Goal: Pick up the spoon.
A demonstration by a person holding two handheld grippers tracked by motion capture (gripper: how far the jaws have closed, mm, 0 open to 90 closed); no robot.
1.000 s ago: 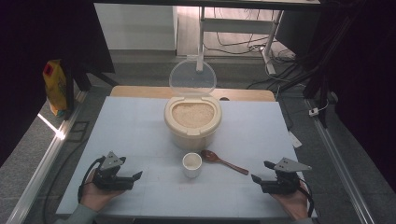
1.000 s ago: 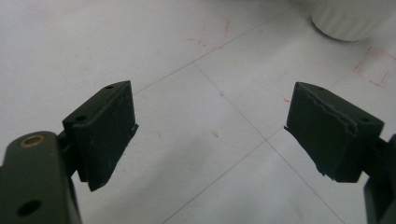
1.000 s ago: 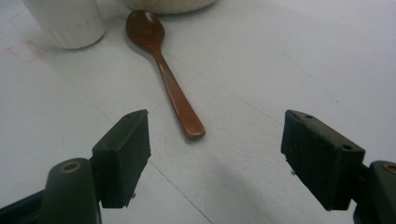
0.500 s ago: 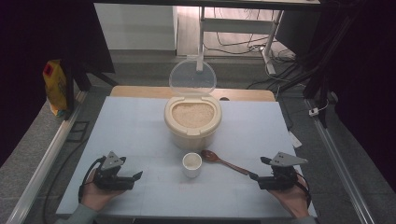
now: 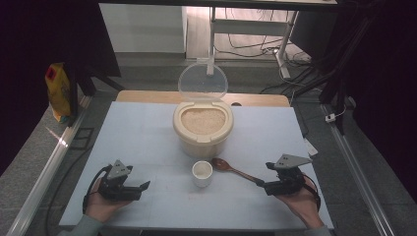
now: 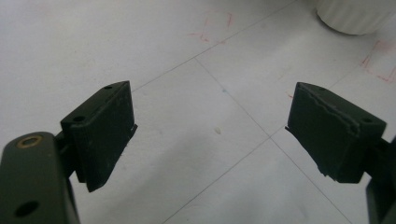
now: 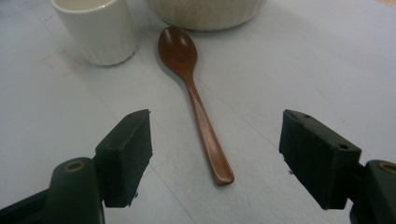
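Note:
A cream rice container (image 5: 203,129) full of rice stands at mid-table, its clear lid (image 5: 202,82) tipped up behind it. In front of it sits a small white ribbed cup (image 5: 202,173) (image 7: 96,29). A brown wooden spoon (image 5: 236,171) (image 7: 196,98) lies to the cup's right, bowl toward the container. My right gripper (image 5: 260,183) (image 7: 215,158) is open, its jaws either side of the spoon's handle end. My left gripper (image 5: 143,187) (image 6: 212,133) is open over bare table at the front left, with the cup's base (image 6: 355,16) beyond it.
The pale blue table top (image 5: 137,132) has faint pencil lines and red marks. A yellow packet (image 5: 58,91) stands off the table at the far left. Metal rails run along both sides, and a desk frame with cables stands behind.
My right gripper has moved left toward the spoon's handle end. The left gripper has barely shifted.

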